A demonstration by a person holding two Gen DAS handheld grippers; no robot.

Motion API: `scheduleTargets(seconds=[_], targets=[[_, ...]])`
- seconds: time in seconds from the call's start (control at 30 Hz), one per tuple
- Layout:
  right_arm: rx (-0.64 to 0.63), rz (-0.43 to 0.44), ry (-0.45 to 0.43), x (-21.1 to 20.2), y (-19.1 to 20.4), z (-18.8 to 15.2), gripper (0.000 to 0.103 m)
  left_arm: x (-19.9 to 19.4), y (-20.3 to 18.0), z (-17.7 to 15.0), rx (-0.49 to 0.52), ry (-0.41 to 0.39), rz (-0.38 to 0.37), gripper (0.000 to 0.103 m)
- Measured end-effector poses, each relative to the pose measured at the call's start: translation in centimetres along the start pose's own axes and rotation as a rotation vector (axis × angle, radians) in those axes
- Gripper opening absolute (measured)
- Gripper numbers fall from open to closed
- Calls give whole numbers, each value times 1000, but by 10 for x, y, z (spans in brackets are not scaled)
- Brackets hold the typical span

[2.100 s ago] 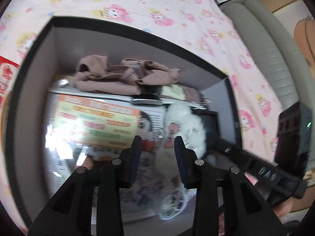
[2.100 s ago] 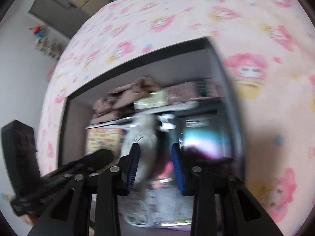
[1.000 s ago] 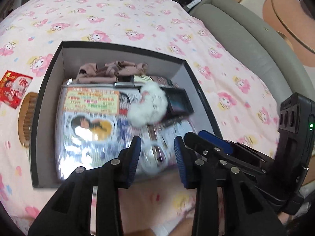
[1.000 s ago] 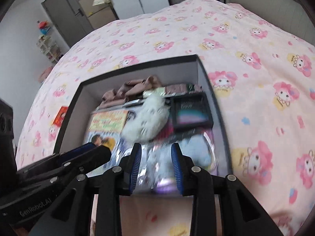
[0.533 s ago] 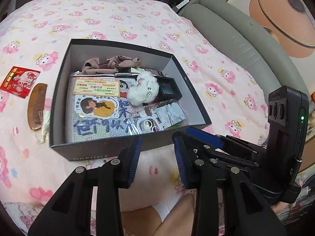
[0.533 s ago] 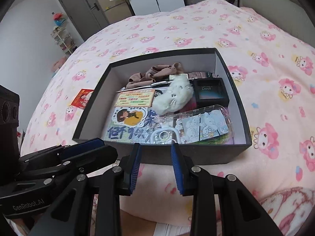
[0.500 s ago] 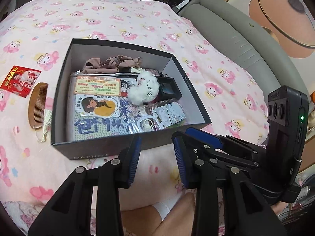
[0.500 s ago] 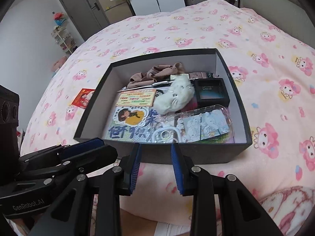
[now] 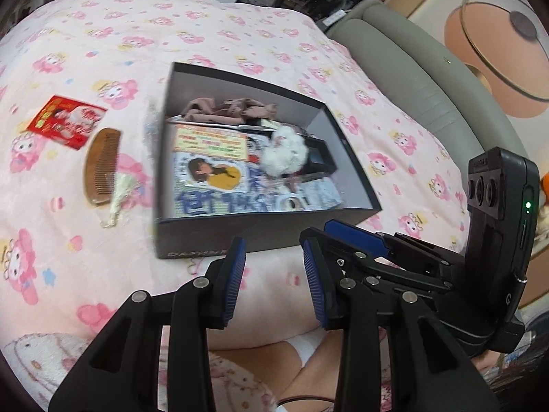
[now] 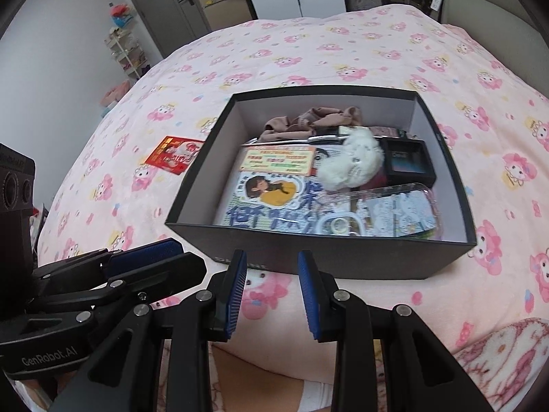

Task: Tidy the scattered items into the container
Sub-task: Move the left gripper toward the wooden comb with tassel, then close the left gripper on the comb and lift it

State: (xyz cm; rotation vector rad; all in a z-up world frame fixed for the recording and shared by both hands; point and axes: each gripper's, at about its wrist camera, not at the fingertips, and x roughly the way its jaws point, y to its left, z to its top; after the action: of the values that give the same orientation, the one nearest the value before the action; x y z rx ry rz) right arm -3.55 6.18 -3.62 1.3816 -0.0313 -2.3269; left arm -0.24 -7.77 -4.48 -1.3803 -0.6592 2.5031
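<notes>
A black box (image 9: 260, 230) (image 10: 329, 257) sits on the pink bed. It holds a printed booklet (image 10: 271, 185), a white fluffy toy (image 9: 284, 154) (image 10: 350, 164), brown cloth (image 10: 308, 122), a small black case (image 10: 408, 159) and a clear plastic pack (image 10: 394, 213). A wooden comb (image 9: 101, 164) and a red packet (image 9: 65, 120) (image 10: 175, 154) lie on the bed left of the box. My left gripper (image 9: 272, 254) is open and empty, just short of the box's near wall. My right gripper (image 10: 271, 267) is open and empty at the near wall.
A pale tassel (image 9: 118, 195) lies by the comb. A grey headboard (image 9: 429, 86) runs along the right side of the bed. The person's bare leg (image 9: 281, 367) is below the grippers. A door (image 10: 161, 10) and shelves (image 10: 127, 48) stand beyond the bed.
Both grippers have pulled back out of the box and stay open. The left view has swung left, so the comb and red packet sit nearer the middle.
</notes>
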Motion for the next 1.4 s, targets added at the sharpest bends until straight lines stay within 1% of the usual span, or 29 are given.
scheduleTargets(seconds=[0.1,0.17,0.23,0.4,0.47,0.6,0.67,0.77,0.83,0.9,0.97,1.0,1.03,1.07,1.1,1.17,1.23,1.27,1.33,1.37,1.4], targets=[[-37,1,22,10,18,5,27,-12,19,1,-26,-16,21,34],[-49,16,23,15,29,8,27,-19,31,1,-55,-29,22,34],[-56,32,21,21,44,12,27,-27,45,3,-76,-47,39,34],[-89,46,49,43,73,26,27,-35,76,8,-131,-76,76,35],[-95,41,56,50,80,30,27,-34,88,12,-159,-86,78,35],[-113,43,73,71,92,46,27,-28,113,22,-226,-100,93,39],[-110,39,81,80,94,53,27,-24,126,29,-262,-105,97,39],[-120,35,87,94,100,66,27,-16,147,38,-325,-103,117,45],[-118,69,86,102,103,76,27,-8,164,45,-388,-85,137,46],[-103,58,74,107,100,86,27,0,175,53,-409,-75,179,46],[-83,52,75,112,96,94,28,12,183,60,-419,-50,195,48],[-73,60,83,115,96,98,28,20,189,63,-441,-24,189,48],[-70,66,95,119,97,100,30,28,196,65,-468,1,177,49],[-78,57,98,120,100,101,31,36,202,67,-493,22,164,50],[-101,36,95,121,104,101,31,46,212,69,-531,49,171,51],[-121,9,76,122,106,102,31,60,220,70,-564,89,213,51],[-101,18,70,124,102,103,31,77,225,67,-571,140,244,54],[-87,25,75,125,100,103,31,87,228,63,-586,171,238,54],[-61,44,95,129,96,100,31,96,229,57,-619,198,204,53],[-53,52,103,131,95,99,31,98,226,56,-609,203,202,51],[-47,58,109,132,95,95,31,97,222,57,-585,200,210,39]])
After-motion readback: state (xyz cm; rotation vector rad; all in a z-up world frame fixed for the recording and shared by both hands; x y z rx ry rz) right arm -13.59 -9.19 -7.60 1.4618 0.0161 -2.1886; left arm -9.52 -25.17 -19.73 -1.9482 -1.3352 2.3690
